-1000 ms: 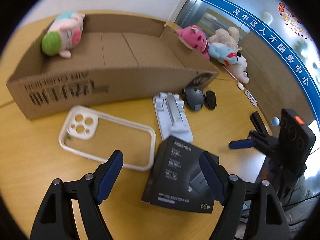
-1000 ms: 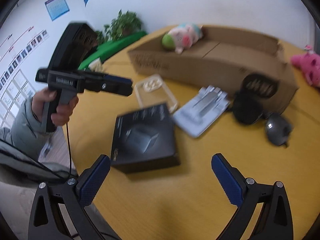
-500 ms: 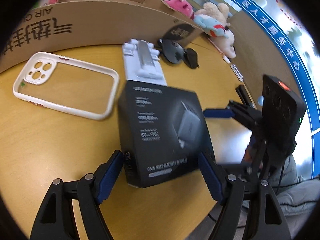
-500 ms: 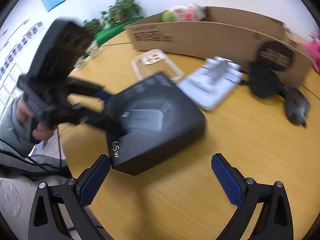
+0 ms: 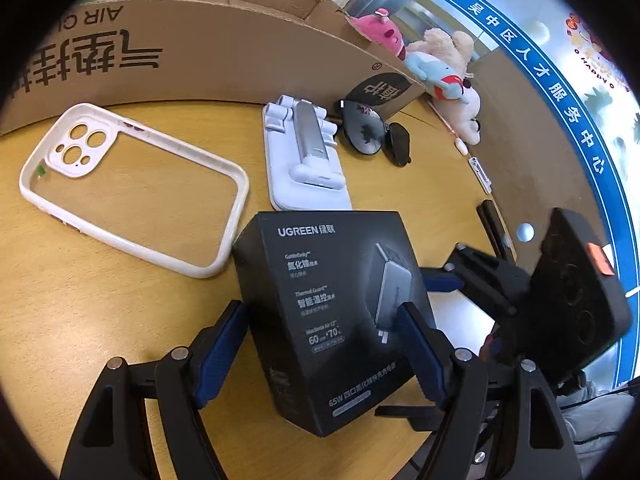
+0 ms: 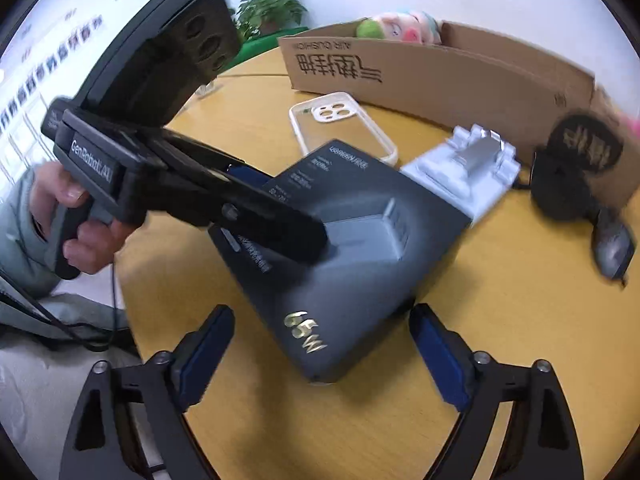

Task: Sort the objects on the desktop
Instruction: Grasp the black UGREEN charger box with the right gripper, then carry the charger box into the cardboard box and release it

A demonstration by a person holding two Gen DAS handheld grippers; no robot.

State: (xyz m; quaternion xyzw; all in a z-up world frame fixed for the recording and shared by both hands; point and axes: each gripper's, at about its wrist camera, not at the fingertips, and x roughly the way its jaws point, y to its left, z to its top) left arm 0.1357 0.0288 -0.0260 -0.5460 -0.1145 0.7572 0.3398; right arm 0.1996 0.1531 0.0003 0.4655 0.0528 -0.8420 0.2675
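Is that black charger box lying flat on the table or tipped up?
Tipped up. The black charger box rests on one lower corner, its printed face slanted, gripped between the left tongs; the table shows beneath it.

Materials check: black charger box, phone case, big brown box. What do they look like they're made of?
Black charger box: printed paperboard, likely; matte to satin, crisp folded edges, gold "65W" lettering.
Phone case: looks like a soft white plastic or silicone rim with a clear back; the wood table shows through it.
Big brown box: corrugated cardboard, raw brown, torn flap edge, black printing.
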